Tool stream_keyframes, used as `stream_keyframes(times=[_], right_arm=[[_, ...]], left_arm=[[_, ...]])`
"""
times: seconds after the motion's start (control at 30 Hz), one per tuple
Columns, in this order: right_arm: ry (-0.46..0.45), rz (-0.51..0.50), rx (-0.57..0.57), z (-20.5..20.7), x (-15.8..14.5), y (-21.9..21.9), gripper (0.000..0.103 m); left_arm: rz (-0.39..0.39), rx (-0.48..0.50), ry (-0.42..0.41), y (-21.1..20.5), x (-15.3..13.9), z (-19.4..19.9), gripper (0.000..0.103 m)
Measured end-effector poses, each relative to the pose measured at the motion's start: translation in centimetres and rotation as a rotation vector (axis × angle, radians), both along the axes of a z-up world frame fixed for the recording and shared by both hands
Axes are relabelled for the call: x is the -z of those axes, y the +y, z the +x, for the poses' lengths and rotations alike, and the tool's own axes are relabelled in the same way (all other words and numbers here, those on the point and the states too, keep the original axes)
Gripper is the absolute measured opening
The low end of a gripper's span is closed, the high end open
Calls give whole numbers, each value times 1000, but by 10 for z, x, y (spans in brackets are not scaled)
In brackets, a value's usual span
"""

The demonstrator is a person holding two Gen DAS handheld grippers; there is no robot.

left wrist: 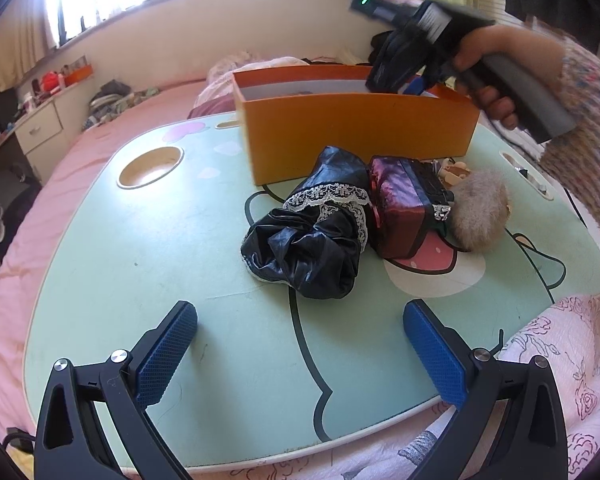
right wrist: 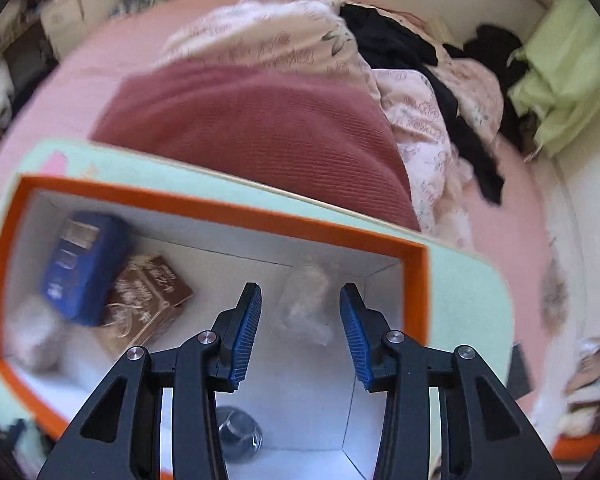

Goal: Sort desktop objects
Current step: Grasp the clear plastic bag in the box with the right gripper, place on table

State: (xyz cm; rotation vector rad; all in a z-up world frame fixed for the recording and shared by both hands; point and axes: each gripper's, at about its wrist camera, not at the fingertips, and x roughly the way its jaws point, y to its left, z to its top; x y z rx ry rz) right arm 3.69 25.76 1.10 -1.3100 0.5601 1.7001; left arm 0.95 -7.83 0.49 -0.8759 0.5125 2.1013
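Both grippers, left gripper (left wrist: 300, 354) and right gripper (right wrist: 300, 330), spread empty; orange box (right wrist: 228, 210) holds five items.

Left wrist view: low at the near edge of the desk (left wrist: 112, 248), facing forward across it toward the orange box (left wrist: 356, 128) and the window wall. Right wrist view: close above the orange box (right wrist: 220, 210), looking steeply down into it. Both views share the box and desk.
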Motion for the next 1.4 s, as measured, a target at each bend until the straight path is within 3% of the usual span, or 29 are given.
stream_keyframes(times=[0.07, 0.13, 0.2, 0.37, 0.43, 0.5, 0.6, 0.73, 0.87, 0.9, 0.97, 1.03, 1.2, 1.3, 1.37, 1.4], right_arm=[[-75, 28, -4, -4, 5, -5, 39], [-56, 14, -4, -2, 3, -8, 32], [77, -5, -5, 10, -11, -12, 32], [414, 76, -23, 71, -69, -62, 32], [536, 50, -70, 102, -77, -93, 32], [587, -30, -94, 124, -67, -116, 32], [576, -63, -113, 138, -46, -137, 32], [454, -45, -88, 129, -12, -144, 34], [520, -77, -58, 126, -3, -141, 37], [539, -56, -47, 129, -5, -142, 40], [544, 41, -16, 138, -13, -150, 63], [538, 115, -11, 147, -17, -162, 74], [527, 151, -72, 163, -2, -211, 75], [452, 206, -103, 160, 22, -237, 79], [395, 278, -127, 148, 39, -246, 98], [401, 309, -134, 146, 41, -249, 102]], left_arm=[[0, 2, -1, 0, 0, 0, 103], [1, 3, -6, 0, 0, 0, 103], [1, 4, -5, 0, 0, 1, 103], [0, 6, -6, 1, 0, 2, 103], [0, 8, -7, 1, -1, 2, 103], [-1, 8, -7, 1, -1, 2, 103], [-2, 9, -6, 1, -1, 3, 103], [-1, 12, -5, 1, -1, 2, 103], [-1, 16, -6, 0, -1, 2, 103], [-2, 16, -6, 0, -1, 2, 103], [-3, 17, -6, 1, -1, 2, 103], [-3, 18, -6, 1, 0, 1, 103], [-3, 26, -6, 1, 0, 1, 103], [-5, 27, -5, 1, 0, 1, 103], [-6, 27, -6, 1, 1, 0, 103], [-5, 26, -8, 0, 2, -1, 103]])
